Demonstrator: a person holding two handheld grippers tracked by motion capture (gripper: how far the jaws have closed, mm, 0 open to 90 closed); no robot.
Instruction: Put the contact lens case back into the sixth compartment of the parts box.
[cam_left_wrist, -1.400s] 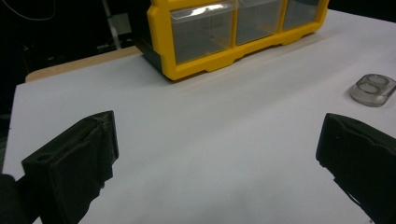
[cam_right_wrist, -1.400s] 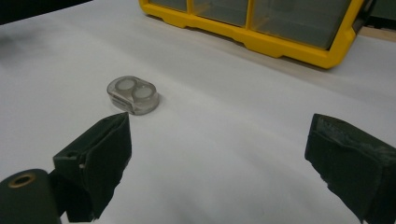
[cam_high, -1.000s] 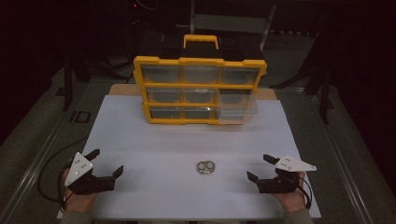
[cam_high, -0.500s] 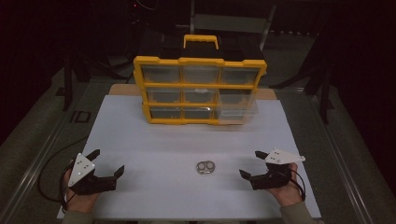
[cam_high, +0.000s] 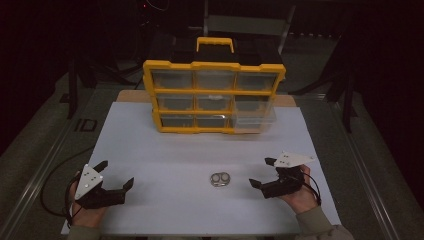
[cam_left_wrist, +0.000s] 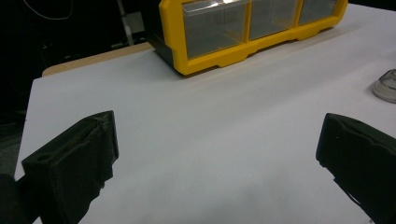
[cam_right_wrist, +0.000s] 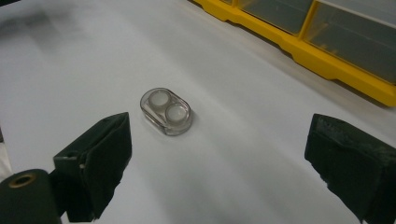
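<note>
I have the right gripper (cam_high: 262, 173) near the front right of the white bench top (cam_high: 150, 150), its black jaws spread wide and holding nothing, aimed at the small clear plastic case with two round wells (cam_right_wrist: 166, 111). That case lies flat on the bench, toward the front edge and a little right of centre, well apart from the yellow plastic drawer cabinet with clear drawer fronts and a yellow handle (cam_high: 214, 95) that stands at the back edge. My left gripper (cam_high: 114, 176) rests near the front left corner, jaws also wide apart and empty.

My main worry is the case itself. It looks smooth, glossy and low, with rounded ends, so I judge the blocky pads could slide off the curves or squirt it across the slick white surface if I close off-centre. Coming in too high would only clip the rim and tip it; too low and the pad tips would drag on the bench. Its transparency also makes the edges hard for me to read against the white. The lowest right drawer of the cabinet stands partly pulled out, and a careless carry could knock its thin clear wall.
</note>
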